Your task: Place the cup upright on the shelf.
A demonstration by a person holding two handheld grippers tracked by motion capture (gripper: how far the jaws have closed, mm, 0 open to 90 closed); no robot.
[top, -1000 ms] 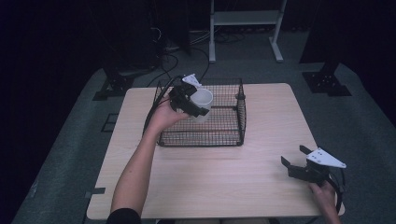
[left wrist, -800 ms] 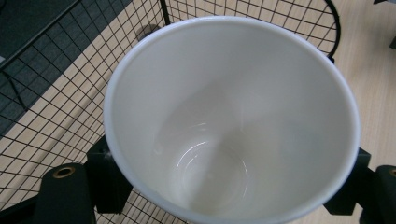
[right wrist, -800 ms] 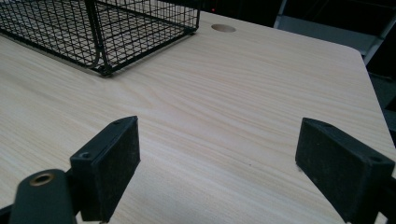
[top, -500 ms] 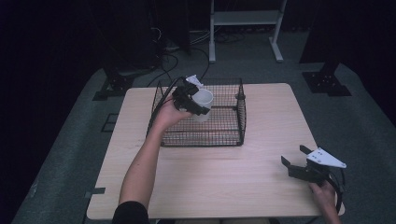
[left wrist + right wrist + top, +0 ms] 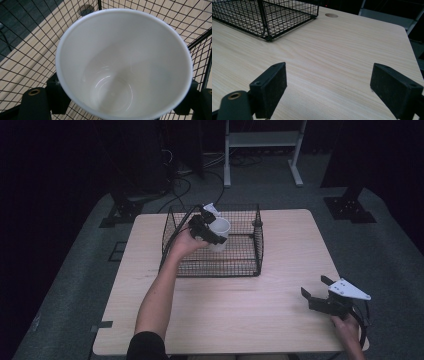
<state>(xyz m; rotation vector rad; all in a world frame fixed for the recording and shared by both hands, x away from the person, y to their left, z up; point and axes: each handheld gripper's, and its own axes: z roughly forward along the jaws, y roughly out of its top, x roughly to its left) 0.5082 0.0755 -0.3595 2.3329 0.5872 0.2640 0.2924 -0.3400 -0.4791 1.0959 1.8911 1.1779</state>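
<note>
The cup [image 5: 220, 231] is gripped by the left tool [image 5: 209, 231], its jaws closed on the wall, and is held inside the basket [image 5: 257, 251] at upper centre of the high view. It should be lowered upright until the base meets the mesh, then released. The right tool [image 5: 320, 292], wide open and empty, rests at the lower right of the desk [image 5: 280, 320]. The cup's empty interior [image 5: 112, 87] is shown by the left gripper view, where the high view gives only its outside.

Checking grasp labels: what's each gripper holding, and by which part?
Left gripper clamps the white cup across its outer wall below the rim, over the wire basket. Right gripper is open, holding nothing.
</note>
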